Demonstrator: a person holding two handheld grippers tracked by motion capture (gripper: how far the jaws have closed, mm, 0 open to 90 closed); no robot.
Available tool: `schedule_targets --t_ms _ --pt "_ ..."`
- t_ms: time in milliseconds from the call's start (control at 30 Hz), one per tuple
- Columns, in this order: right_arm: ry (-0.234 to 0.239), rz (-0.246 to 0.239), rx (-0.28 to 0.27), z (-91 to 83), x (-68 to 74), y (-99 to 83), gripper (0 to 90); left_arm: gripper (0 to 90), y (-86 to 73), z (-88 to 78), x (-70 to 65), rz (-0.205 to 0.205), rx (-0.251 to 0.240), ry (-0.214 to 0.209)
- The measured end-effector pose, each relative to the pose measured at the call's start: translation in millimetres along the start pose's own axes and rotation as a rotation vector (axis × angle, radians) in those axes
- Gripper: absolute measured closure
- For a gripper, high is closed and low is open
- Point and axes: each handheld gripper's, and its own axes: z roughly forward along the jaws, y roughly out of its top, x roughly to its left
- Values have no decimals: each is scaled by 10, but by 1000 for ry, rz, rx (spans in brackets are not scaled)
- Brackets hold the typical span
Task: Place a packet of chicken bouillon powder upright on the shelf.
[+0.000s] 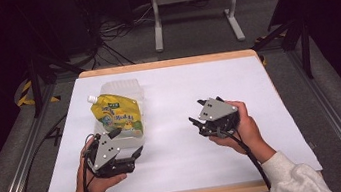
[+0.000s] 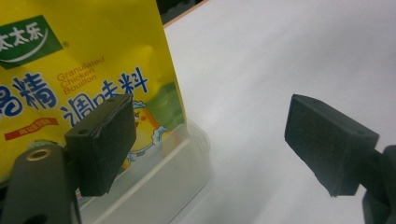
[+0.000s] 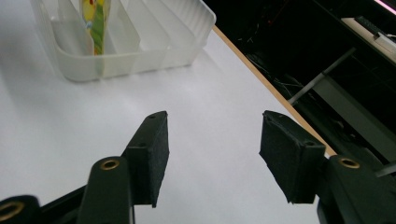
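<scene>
Pouch upright in tray, just ahead of my left tongs; both tongs spread, empty; right tongs well apart.

Pouch cropped by frame edge

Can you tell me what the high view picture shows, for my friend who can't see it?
A yellow pouch stands in a clear plastic bin on a white table. A person's left gripper sits open right beside the bin, holding nothing. The right gripper is open too, farther right over bare table.
</scene>
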Motion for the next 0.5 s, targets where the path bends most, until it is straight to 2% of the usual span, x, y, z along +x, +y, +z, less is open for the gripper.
schedule_targets --t_ms 133,500 --pt "-10 10 20 -54 -35 -127 396 159 -3 42 -60 8 21 4" --pt "-5 46 36 -204 -93 -448 359 122 -12 131 -252 41 49 -56"
